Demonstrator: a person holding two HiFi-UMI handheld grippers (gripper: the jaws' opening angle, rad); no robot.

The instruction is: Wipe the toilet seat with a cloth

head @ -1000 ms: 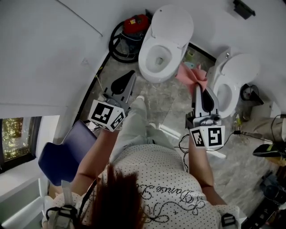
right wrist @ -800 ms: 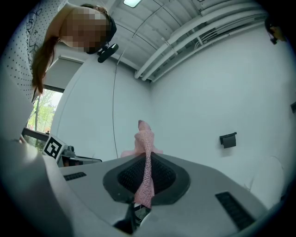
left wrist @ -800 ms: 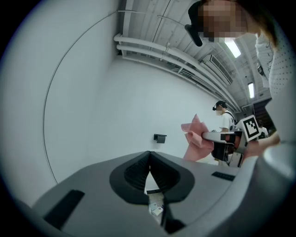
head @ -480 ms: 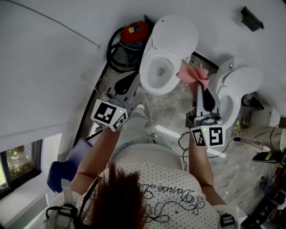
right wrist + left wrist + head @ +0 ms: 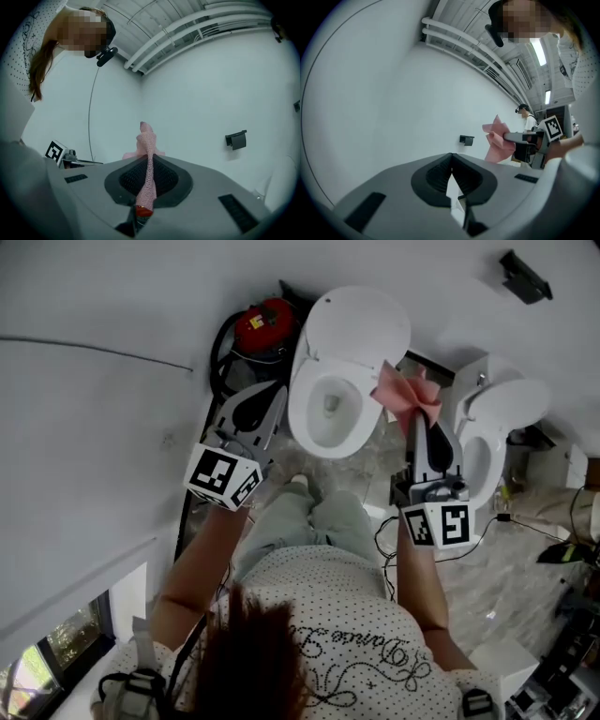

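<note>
1. Step in hand, as judged: approach to the toilet seat [image 5: 302, 399]. No contact yet with the cloth [image 5: 405, 393]; wiping not begun.
2. Cloth position: raised just beside the right rim of the toilet, towards its hinge end. Lid [image 5: 364, 322] up behind the bowl, leaving the seat ring open to reach.
3. Recommended method: lower the loose folds flat onto the ring at the toilet's right side, then sweep round the front and up the left side in one pass. Press through fabric only, keep the jaw tips off the seat, and keep the trailing corners out of the bowl.
4. Right gripper [image 5: 416, 423]: clenched on the cloth [image 5: 147, 150]. Only a narrow strip pinched between the pads, the rest bunched beyond the tips. Likely to slip under drag, so moderate pressure advised.
5. Left gripper [image 5: 269, 399]: held left of the toilet, clear of it. Jaws closed together, tips meeting, nothing between them. Idle at present; best kept out of the wiping path.
</note>
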